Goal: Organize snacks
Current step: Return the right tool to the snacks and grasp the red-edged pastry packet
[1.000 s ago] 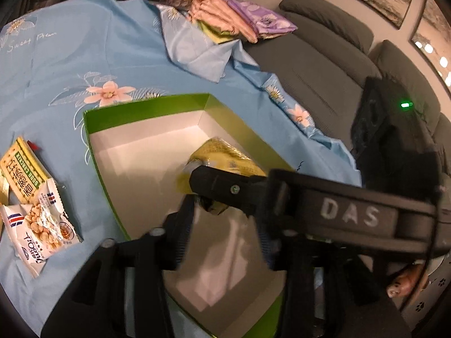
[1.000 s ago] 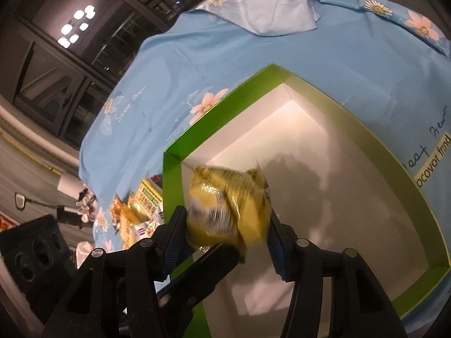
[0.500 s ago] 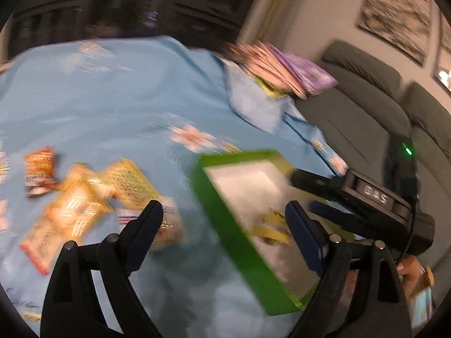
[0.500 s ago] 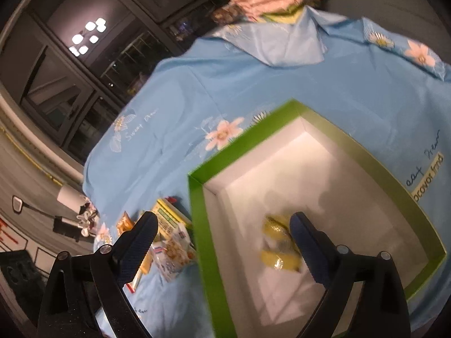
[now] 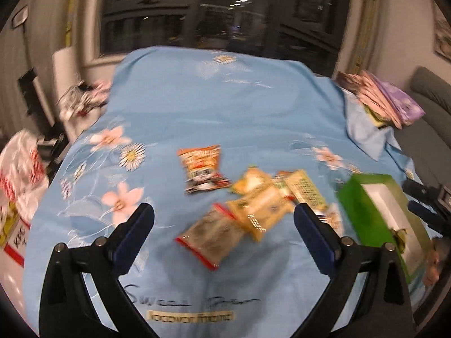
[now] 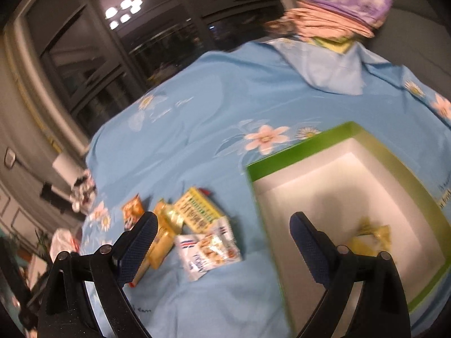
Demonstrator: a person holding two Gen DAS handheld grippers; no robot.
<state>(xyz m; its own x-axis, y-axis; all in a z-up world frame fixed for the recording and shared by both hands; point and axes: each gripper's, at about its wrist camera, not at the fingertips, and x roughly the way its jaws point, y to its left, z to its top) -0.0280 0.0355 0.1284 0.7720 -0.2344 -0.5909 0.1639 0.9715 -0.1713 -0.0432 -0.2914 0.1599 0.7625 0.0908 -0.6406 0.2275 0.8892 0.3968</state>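
A green box (image 6: 287, 155) with a white inside sits on the blue flowered cloth; it also shows in the left wrist view (image 5: 358, 197). A yellow snack packet (image 6: 369, 239) lies in it. Several loose snack packets lie left of the box: an orange one (image 5: 201, 166), yellow ones (image 5: 260, 205), a green-yellow one (image 6: 198, 208) and a white one (image 6: 208, 250). My left gripper (image 5: 224, 229) is open and empty above the loose packets. My right gripper (image 6: 222, 248) is open and empty above the box's left wall.
Folded pink and purple cloths (image 6: 338, 14) lie at the far right, next to a grey sofa (image 5: 431, 107). White plastic bags (image 5: 19, 169) sit off the cloth's left edge. Dark windows (image 5: 214, 17) stand behind.
My right gripper opened and dropped the yellow packet into the box, then drew back. My left gripper swung left from over the box to above the loose packets.
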